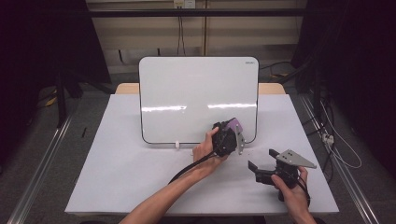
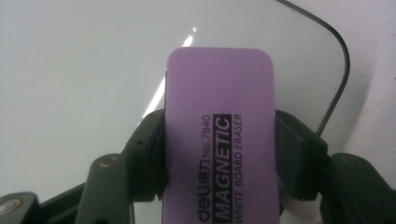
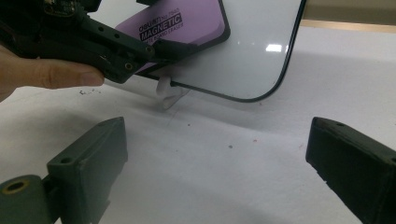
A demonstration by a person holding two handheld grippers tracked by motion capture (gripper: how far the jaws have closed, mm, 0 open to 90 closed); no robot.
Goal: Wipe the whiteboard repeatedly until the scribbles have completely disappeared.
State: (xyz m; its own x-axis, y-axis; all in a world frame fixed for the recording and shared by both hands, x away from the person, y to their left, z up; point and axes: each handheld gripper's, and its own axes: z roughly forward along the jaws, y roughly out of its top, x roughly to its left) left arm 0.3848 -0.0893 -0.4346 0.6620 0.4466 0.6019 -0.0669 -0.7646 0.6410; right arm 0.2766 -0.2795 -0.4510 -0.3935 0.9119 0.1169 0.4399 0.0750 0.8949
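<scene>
A purple magnetic whiteboard eraser (image 2: 219,140) sits between the jaws of my left gripper (image 1: 229,135), which is shut on its long sides. The eraser (image 1: 234,124) is held against the lower right part of the upright whiteboard (image 1: 187,88), whose face looks clean. In the right gripper view the eraser (image 3: 182,21) and the left gripper's black jaws show at the top left, next to a hand. My right gripper (image 1: 262,161) rests low over the table to the right of the board, its jaws wide open with nothing between them (image 3: 215,163).
The whiteboard stands on small white feet (image 1: 177,144) on a white table cover (image 1: 116,172). Its rounded lower right corner (image 3: 261,93) is close ahead of the right gripper. Dark specks of dust lie on the cover. Cables run along the floor at right (image 1: 336,140).
</scene>
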